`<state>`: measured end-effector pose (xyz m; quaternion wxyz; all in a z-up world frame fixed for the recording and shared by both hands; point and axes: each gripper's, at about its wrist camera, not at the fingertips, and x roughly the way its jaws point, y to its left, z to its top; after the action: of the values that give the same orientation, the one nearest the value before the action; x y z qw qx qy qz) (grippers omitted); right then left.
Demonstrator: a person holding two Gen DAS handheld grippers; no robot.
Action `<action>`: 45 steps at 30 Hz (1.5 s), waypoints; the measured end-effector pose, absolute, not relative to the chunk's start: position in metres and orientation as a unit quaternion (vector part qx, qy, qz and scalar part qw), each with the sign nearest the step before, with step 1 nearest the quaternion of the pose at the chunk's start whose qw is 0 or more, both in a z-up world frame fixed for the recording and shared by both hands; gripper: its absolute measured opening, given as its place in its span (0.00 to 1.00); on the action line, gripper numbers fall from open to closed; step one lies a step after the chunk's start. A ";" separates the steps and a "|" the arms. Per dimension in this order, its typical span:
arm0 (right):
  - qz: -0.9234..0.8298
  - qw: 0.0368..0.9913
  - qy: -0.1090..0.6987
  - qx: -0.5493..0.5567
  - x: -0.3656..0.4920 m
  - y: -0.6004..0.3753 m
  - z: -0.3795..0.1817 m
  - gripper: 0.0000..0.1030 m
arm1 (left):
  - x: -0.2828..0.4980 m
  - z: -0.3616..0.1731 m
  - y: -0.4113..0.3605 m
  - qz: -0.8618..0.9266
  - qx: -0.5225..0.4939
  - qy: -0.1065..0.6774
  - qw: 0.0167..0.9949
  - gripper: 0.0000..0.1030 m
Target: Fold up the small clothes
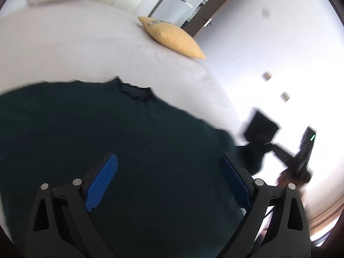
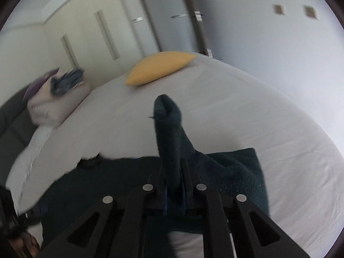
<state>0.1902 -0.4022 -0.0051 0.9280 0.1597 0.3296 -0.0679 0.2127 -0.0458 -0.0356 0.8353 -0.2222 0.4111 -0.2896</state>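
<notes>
Blue pads (image 1: 101, 182) of the left claw (image 1: 167, 180) stood spread wide in the left wrist view, nothing between them, hovering over a dark green garment (image 1: 107, 139) that lay flat on the bed (image 1: 75, 49). That garment covered most of the lower half of the view, its neckline (image 1: 135, 91) toward the far edge, against the pale sheet. A yellow cushion (image 1: 172, 36) rested farther back on the bed, near its edge. At the right of the same view the right claw (image 1: 296, 150) showed only as a dark blur with a small green light, against a bright white wall (image 1: 279, 43). In the right wrist view the right claw (image 2: 174, 185) was pressed together on a fold of the garment (image 2: 236, 172); a sleeve (image 2: 169, 124) of the fabric rose out of the pinched fingers (image 2: 187, 172) and stood up past them, its open cuff (image 2: 163, 105) at the top. The rest of the garment spread on the sheet to either side of the claw. Beyond it lay the yellow cushion (image 2: 159, 66), and at the left of the bed (image 2: 215, 107) sat a pale pillow (image 2: 51, 105) with a blurred heap of blue and purple clothes (image 2: 64, 81) on top. A closed door (image 2: 169, 21) and pale cupboards (image 2: 86, 38) stood behind.
</notes>
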 end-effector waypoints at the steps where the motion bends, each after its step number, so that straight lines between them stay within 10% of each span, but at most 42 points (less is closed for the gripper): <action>1: -0.043 0.933 0.336 0.125 0.198 -0.365 -0.008 0.10 | 0.220 -0.038 -0.045 -0.302 -0.245 0.418 0.821 0.93; 15: 0.054 0.912 0.404 0.042 0.226 -0.192 -0.090 0.16 | 0.295 -0.108 -0.066 -0.352 -0.379 0.514 0.684 0.93; 17: 0.060 0.910 0.406 0.050 0.227 -0.194 -0.093 0.21 | 0.302 -0.119 -0.071 -0.355 -0.389 0.522 0.671 0.76; 20: 0.063 0.906 0.408 0.089 0.208 -0.213 -0.093 0.57 | 0.306 -0.132 -0.080 -0.352 -0.388 0.538 0.660 0.42; 27: 0.022 0.883 0.413 0.224 0.147 -0.289 -0.105 0.61 | 0.292 -0.133 -0.092 -0.353 -0.347 0.542 0.679 0.07; 45: 0.030 0.745 0.296 0.597 0.187 -0.380 -0.134 0.84 | 0.305 -0.096 0.033 -0.251 -0.326 0.459 0.787 0.06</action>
<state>0.1867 -0.3800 -0.1338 0.7448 0.5974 0.2958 0.0301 0.3051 0.0326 -0.0960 0.7873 -0.3264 0.4591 -0.2508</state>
